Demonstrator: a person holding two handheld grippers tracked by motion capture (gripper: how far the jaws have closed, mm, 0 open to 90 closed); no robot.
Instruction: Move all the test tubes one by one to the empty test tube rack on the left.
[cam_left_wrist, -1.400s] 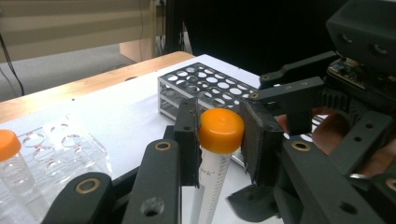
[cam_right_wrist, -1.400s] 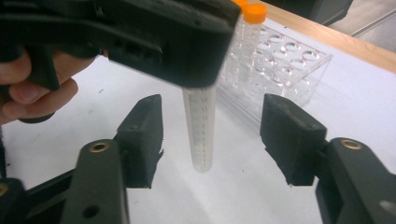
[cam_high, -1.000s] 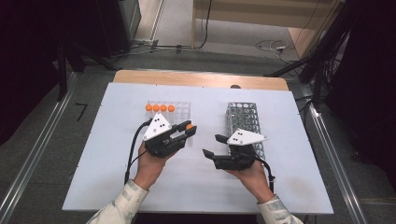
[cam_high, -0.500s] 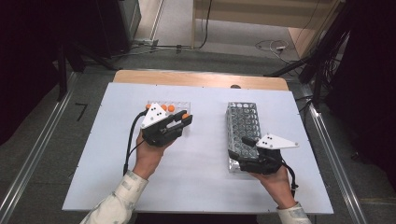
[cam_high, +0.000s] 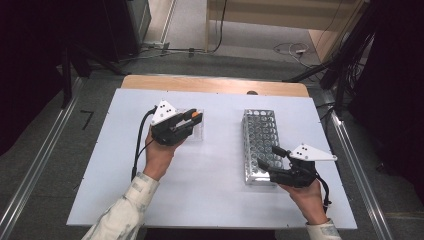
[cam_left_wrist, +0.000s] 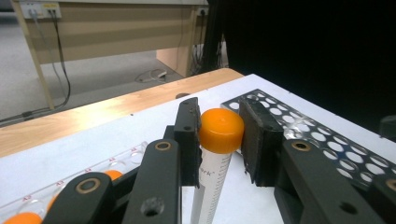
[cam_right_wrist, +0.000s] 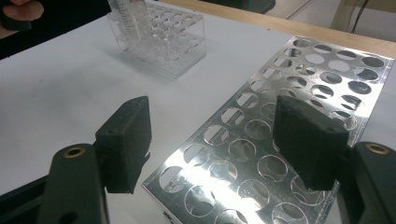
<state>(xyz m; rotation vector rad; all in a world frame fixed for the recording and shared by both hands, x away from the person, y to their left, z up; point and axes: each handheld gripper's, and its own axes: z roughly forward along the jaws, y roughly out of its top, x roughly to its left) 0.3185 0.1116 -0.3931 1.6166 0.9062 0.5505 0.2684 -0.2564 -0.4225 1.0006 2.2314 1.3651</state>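
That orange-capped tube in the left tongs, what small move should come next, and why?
Probably lift the tube straight up. The left tongs are shut just under its cap, while its lower end is apparently still in the clear rack; the metal rack has empty holes.

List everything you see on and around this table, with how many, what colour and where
Tube: one, clear with orange cap, between the left gripper's jaws.
Other tubes: at least three, orange caps, standing in the clear rack.
Clear rack: one, transparent plastic, left part of the table.
Metal rack: one, silver, perforated, right of centre.
Table: one, white top, wooden far edge.
Left gripper: one, black, over the clear rack, clamped on the tube.
Right gripper: one, black, open at the metal rack's near end.
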